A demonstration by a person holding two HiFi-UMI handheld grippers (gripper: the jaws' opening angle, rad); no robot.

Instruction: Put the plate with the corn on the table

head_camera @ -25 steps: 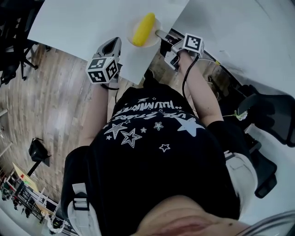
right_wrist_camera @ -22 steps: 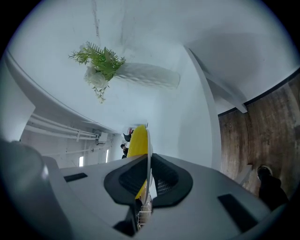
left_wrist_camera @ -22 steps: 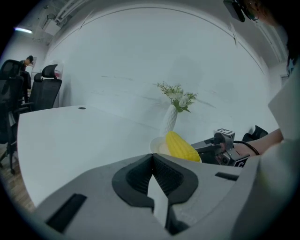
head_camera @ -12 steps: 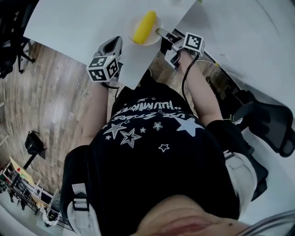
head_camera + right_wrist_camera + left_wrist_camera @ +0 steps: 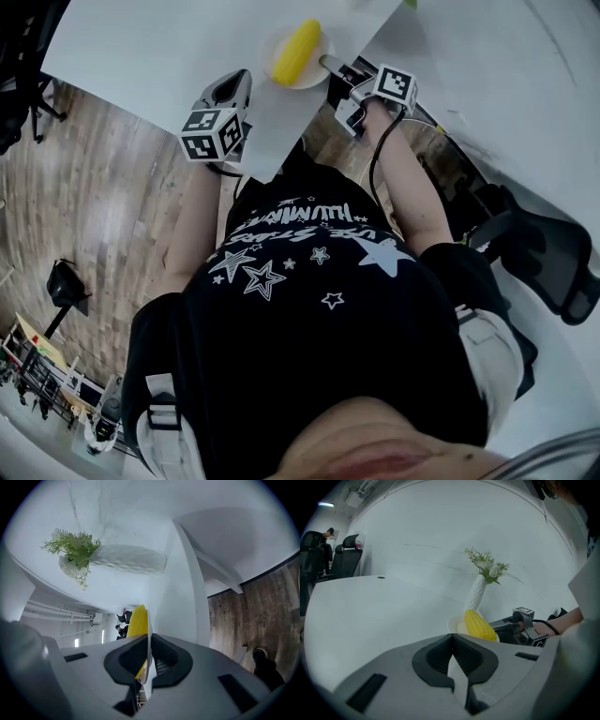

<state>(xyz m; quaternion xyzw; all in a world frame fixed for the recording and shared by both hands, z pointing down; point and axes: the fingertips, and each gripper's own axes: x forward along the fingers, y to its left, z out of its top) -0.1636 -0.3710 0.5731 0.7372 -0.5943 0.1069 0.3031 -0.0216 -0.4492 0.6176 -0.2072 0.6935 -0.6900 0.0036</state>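
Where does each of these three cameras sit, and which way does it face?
Head view: on the person's head, facing steeply down; shows their chest, left gripper, right gripper, and the plate with corn.
Left gripper view: on the left gripper, looking across the table at the vase; shows its own jaws and the person's forearm.
Right gripper view: on the right gripper, tipped sideways, looking along the plate's rim; shows its own jaws.
Shared: both gripper views catch corn and vase.
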